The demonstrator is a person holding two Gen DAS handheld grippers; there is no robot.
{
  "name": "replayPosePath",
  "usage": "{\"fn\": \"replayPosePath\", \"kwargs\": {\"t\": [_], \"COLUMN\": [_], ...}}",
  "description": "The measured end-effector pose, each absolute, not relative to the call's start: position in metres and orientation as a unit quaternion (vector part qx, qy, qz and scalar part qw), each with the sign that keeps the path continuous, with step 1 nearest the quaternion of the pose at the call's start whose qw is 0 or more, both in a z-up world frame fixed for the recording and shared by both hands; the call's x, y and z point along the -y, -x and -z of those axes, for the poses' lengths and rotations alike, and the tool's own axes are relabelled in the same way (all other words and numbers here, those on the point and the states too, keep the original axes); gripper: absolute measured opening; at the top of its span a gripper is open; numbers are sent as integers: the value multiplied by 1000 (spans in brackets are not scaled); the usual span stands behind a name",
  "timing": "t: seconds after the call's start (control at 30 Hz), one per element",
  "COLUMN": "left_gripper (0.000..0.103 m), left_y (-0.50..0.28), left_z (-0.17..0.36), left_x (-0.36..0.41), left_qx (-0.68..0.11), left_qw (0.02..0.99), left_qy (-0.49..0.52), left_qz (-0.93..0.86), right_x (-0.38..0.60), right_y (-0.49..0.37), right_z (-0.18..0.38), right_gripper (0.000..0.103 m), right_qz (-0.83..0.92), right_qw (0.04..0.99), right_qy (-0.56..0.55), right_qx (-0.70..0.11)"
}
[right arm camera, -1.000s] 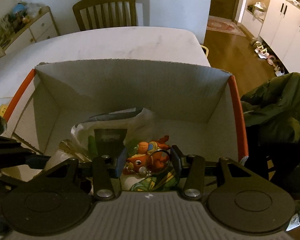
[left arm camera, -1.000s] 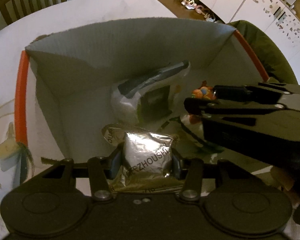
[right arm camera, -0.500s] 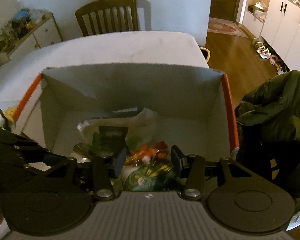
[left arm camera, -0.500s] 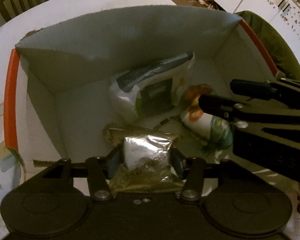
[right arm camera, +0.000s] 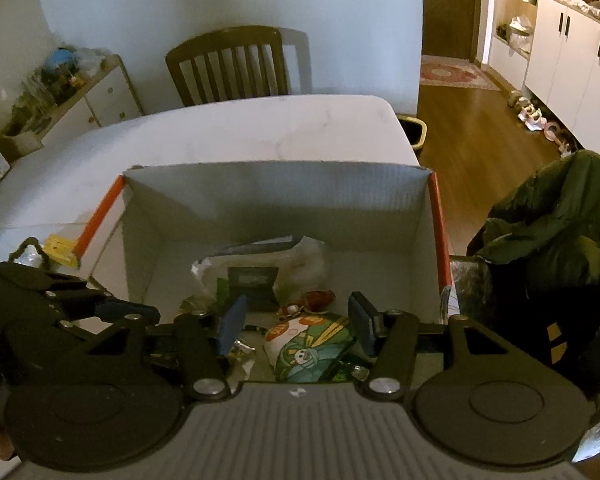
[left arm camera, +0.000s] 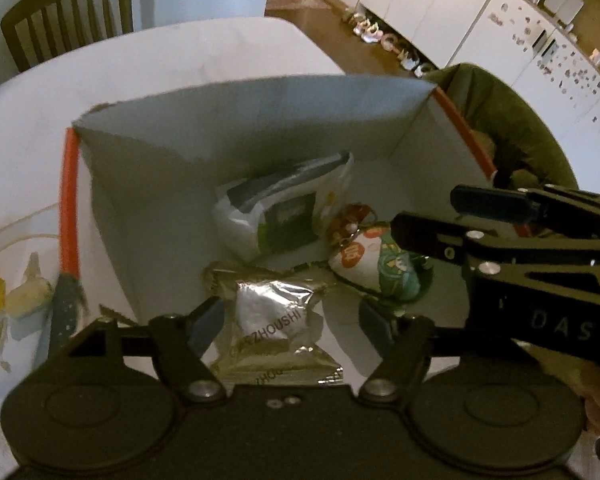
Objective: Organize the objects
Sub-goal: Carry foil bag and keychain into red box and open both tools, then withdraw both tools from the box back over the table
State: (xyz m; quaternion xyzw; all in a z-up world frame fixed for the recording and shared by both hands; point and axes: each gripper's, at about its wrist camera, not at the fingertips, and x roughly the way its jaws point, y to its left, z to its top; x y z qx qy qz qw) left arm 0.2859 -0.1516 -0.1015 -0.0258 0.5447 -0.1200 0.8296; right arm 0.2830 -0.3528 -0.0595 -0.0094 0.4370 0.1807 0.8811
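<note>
An open cardboard box (left arm camera: 168,184) with orange edges stands on the white table; it also shows in the right wrist view (right arm camera: 260,200). Inside lie a silver foil packet (left arm camera: 276,320), a white and grey bag (left arm camera: 284,204), a green and white snack pouch (left arm camera: 376,264) and a small orange toy (left arm camera: 352,220). My left gripper (left arm camera: 294,318) is open, its jaws on either side of the foil packet without touching it. My right gripper (right arm camera: 296,322) is open above the snack pouch (right arm camera: 308,350) and orange toy (right arm camera: 314,300), holding nothing.
A wooden chair (right arm camera: 232,66) stands at the table's far side. A green jacket (right arm camera: 548,248) hangs over something right of the box. Yellow items (right arm camera: 62,246) lie on the table left of the box. White cabinets (left arm camera: 440,12) line the far right.
My left gripper opened and let go of the foil packet, which now lies in the box. My right gripper opened, dropped the orange toy by the pouch, and both grippers rose.
</note>
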Motion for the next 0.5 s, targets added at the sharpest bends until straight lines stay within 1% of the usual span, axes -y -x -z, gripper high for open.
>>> {"fn": "replayPosePath", "kwargs": {"t": [0.5], "left_gripper": [74], "left_y": [-251], "left_z": [54], "left_x": [131], "left_qx": [-475], "left_qw": [870], "left_qy": [34], "left_qz": [129], "right_x": [346], "right_y": [-250], "right_z": [19], "right_gripper": [56], "right_qz": [-206], "right_qw": [895], "right_qy": [-4], "right_qx": [-396]}}
